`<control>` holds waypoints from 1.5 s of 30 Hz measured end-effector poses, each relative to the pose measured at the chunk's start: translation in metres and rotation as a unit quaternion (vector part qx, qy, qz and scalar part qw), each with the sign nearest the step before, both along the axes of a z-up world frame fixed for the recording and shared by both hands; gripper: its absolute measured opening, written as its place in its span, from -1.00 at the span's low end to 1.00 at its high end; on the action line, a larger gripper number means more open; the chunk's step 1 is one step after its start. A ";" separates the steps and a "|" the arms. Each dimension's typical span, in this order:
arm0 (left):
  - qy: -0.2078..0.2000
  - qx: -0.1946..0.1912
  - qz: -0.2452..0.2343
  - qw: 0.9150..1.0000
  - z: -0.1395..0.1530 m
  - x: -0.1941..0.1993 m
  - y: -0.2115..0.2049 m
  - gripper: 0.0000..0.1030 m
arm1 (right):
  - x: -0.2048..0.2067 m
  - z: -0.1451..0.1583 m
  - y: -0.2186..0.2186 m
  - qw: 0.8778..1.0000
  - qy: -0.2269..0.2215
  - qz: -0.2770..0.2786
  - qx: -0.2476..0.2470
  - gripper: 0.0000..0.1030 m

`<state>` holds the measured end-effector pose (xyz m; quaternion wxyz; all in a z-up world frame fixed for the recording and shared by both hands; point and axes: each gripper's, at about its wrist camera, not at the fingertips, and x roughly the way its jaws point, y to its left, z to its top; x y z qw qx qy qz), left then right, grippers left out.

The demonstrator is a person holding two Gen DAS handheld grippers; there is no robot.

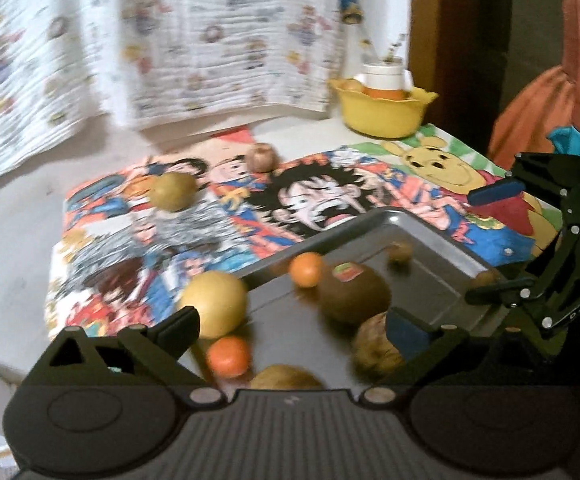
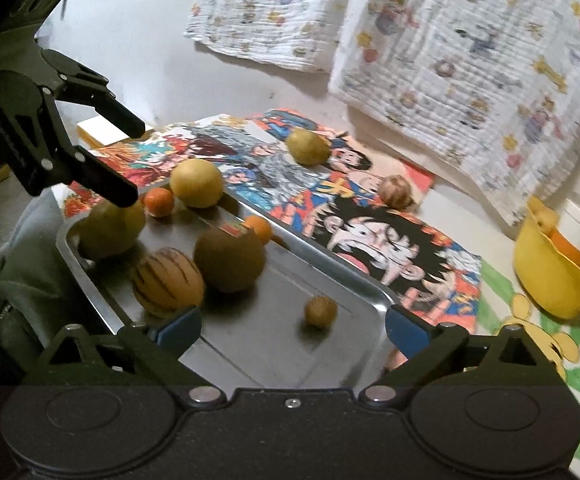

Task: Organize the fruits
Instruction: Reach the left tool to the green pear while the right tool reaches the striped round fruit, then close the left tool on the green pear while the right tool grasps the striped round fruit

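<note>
The left gripper (image 1: 292,320) is spread wide with nothing between its fingers, poised above the near end of a metal tray (image 1: 430,220). Directly ahead of it sit a brown kiwi (image 1: 354,294) with a sticker, a small orange (image 1: 306,269) beyond that, and a second small orange (image 1: 228,356) close to its left finger. A large yellow fruit (image 1: 214,303) rests just past the left finger at the tray's edge, and a striped melon (image 1: 374,346) sits against the right finger.

The right gripper (image 2: 292,326) is likewise released and empty, over the opposite end of the tray (image 2: 370,292). A small round yellow fruit (image 2: 320,311) lies just ahead between its fingers, with the striped melon (image 2: 167,282) and kiwi (image 2: 229,259) farther forward to its left.

Beyond the tray, on a cartoon mat (image 2: 410,240), lie a green-yellow fruit (image 2: 308,146) and a brownish fruit (image 2: 396,192), well apart from both grippers. A yellow bowl (image 2: 550,276) stands far to the right.
</note>
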<state>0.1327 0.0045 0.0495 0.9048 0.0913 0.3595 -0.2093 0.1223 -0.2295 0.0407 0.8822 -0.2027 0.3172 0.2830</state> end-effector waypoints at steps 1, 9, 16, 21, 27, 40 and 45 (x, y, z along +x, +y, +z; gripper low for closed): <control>0.001 -0.002 0.006 1.000 0.000 -0.001 0.006 0.98 | 0.001 0.000 0.005 1.000 0.002 0.006 0.000 0.95; 0.014 -0.006 0.056 0.998 -0.005 -0.004 0.054 0.99 | 0.016 0.002 0.043 0.998 0.003 0.057 -0.006 0.98; 0.022 -0.026 0.096 0.995 -0.009 0.015 0.085 0.99 | 0.040 0.006 0.071 0.996 0.007 0.092 0.002 0.98; 0.029 -0.032 0.114 0.993 -0.013 0.038 0.097 0.99 | 0.060 0.005 0.086 0.994 0.009 0.104 0.011 0.98; 0.041 -0.041 0.131 0.990 -0.020 0.073 0.103 0.99 | 0.093 0.001 0.095 0.995 0.001 0.102 0.019 0.98; 0.032 -0.051 0.123 0.991 -0.036 0.172 0.074 0.99 | 0.189 -0.006 0.073 0.997 -0.033 -0.012 0.072 0.98; 0.038 -0.057 0.127 0.989 -0.046 0.207 0.066 0.99 | 0.223 -0.017 0.062 0.995 -0.024 -0.058 0.080 0.98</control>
